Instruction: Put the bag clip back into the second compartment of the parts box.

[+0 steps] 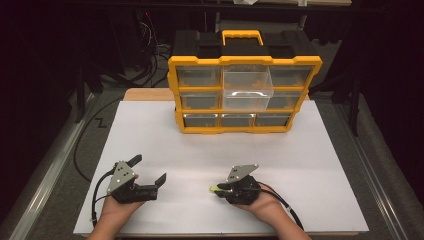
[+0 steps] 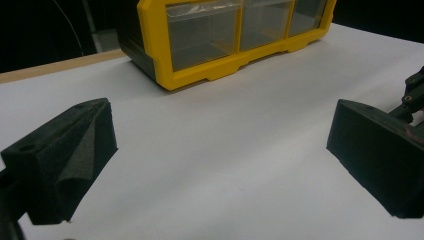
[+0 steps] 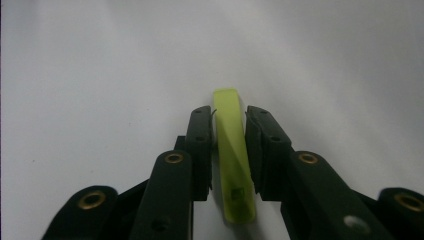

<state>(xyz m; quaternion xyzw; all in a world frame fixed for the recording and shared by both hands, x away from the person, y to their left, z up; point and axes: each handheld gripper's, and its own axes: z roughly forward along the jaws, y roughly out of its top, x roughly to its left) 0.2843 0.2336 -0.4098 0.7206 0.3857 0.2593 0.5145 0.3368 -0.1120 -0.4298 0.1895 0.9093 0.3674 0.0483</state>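
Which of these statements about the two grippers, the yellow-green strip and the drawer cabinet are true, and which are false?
1. The right gripper has its jaws closed on the yellow-green strip. True.
2. The left gripper holds the strip. False: its jaws stand wide apart with nothing between them.
3. One clear drawer is pulled out of the yellow cabinet. True.
4. The cabinet lies on its side. False: it stands upright, handle on top.
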